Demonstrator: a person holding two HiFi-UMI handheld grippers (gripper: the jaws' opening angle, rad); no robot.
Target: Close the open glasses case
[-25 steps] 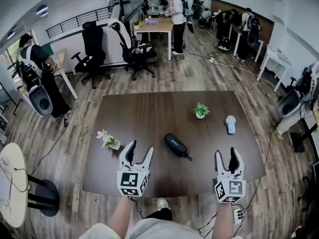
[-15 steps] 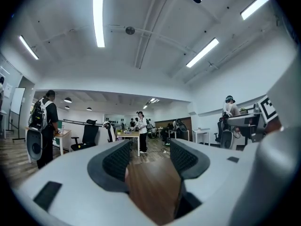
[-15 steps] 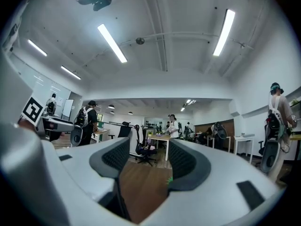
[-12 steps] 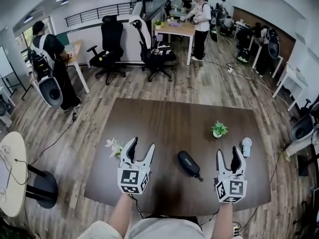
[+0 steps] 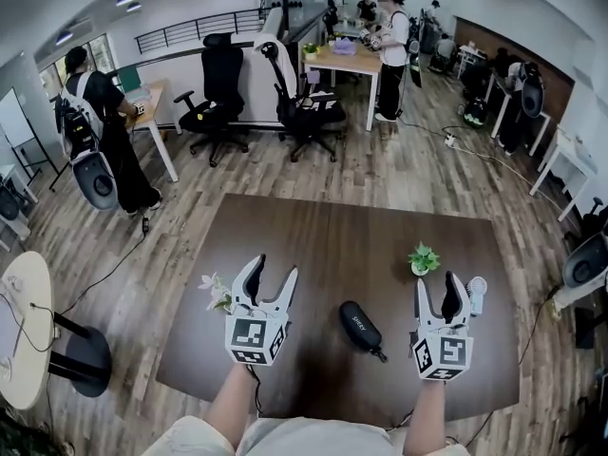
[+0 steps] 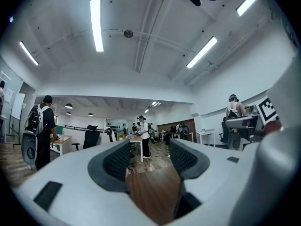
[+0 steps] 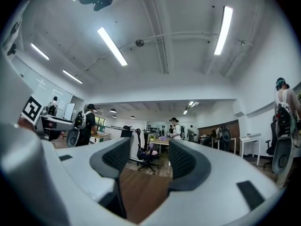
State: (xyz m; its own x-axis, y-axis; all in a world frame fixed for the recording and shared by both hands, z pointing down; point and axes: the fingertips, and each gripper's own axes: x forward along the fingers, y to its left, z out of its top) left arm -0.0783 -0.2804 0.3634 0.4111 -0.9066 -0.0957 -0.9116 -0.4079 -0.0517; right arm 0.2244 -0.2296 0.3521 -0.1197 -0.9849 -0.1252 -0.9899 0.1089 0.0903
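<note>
**Inspector:** What is standing around the work area?

**Onlooker:** A dark table [image 5: 313,226] is carrying four items. A small pot of flowers [image 5: 215,291] is sitting just beside the left gripper [image 5: 274,269], at its outer jaw. A green potted plant [image 5: 423,258] is standing beyond the right gripper [image 5: 437,283]. A white object [image 5: 478,293] is showing just past that gripper's outer jaw, partly covered by it; I cannot tell what it is. Two black office chairs [image 5: 306,103] are standing on the wood floor [image 5: 285,174] beyond the table, and a person [image 5: 103,126] is standing at the far left.

**Inspector:** And the glasses case?

**Onlooker:** The black glasses case [image 5: 359,327] is lying on the table between the two grippers, apart from both and nearer the right one. From above, its lid is looking shut.

**Inspector:** How are the hands posed?

**Onlooker:** Both forearms [image 5: 228,408] are reaching forward over the near table edge, side by side. The grippers are pointing roughly level, with their marker cubes [image 5: 253,338] facing up. Both pairs of jaws are standing spread, with only tabletop showing between them.
</note>
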